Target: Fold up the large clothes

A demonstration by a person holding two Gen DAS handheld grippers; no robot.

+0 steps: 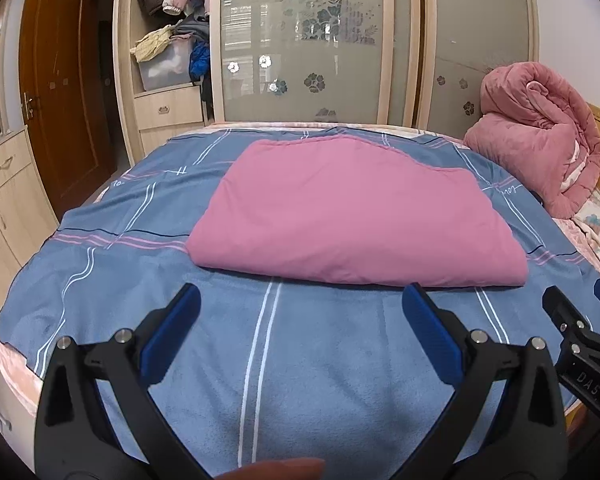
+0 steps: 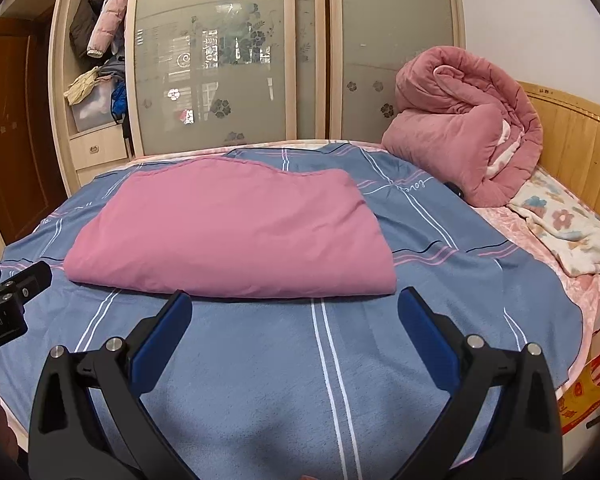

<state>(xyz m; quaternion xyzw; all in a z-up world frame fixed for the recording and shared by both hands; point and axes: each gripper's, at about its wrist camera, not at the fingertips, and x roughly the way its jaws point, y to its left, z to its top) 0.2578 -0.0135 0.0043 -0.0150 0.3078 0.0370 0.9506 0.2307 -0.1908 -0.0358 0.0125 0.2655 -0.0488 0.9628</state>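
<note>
A large pink cloth (image 1: 352, 212) lies folded flat on the blue striped bedspread (image 1: 260, 360), near the middle of the bed. It forms a thick, several-layered rectangle, plain and unpatterned, with soft shallow creases across its top. The near edge is a rounded fold, smooth and fairly straight; the far edge is wavy, showing a stitched hem. Its right near corner (image 2: 384, 284) is neatly rounded and sits flush on the bedspread.
</note>
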